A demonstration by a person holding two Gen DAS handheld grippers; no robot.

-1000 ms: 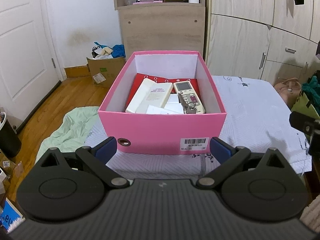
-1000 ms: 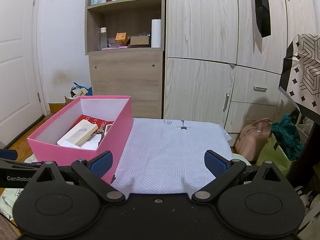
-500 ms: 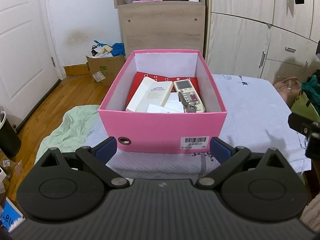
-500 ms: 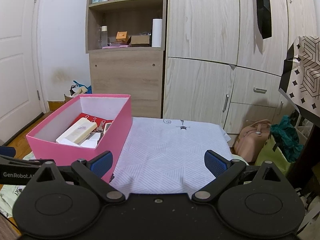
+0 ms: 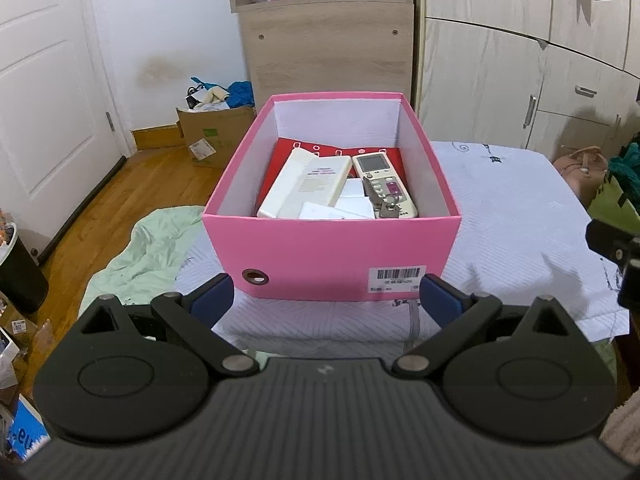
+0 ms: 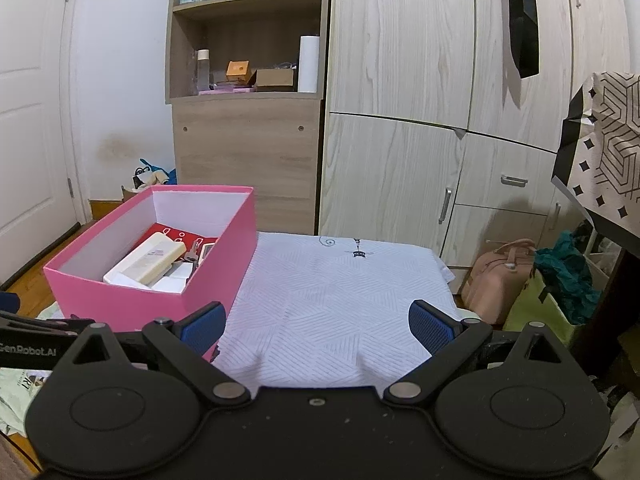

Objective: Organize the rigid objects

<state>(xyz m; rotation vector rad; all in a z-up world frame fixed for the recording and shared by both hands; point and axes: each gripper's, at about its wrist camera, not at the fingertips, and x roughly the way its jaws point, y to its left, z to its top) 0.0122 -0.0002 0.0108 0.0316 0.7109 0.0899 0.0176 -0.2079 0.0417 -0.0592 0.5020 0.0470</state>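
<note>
Both wrist cams toward pink box [image 5: 332,256], prob. near.

Pink box [image 5: 332,256], red folder [image 5: 288,152], white striped cloth [image 6: 332,300]

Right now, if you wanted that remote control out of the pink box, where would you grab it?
I would probably come straight down from above and pinch the remote control across its long side edges near the screen end. It lies flat and lengthwise, close beside the pink box's right wall, with keys resting on its near end. The open left hand-held gripper faces the box.
</note>
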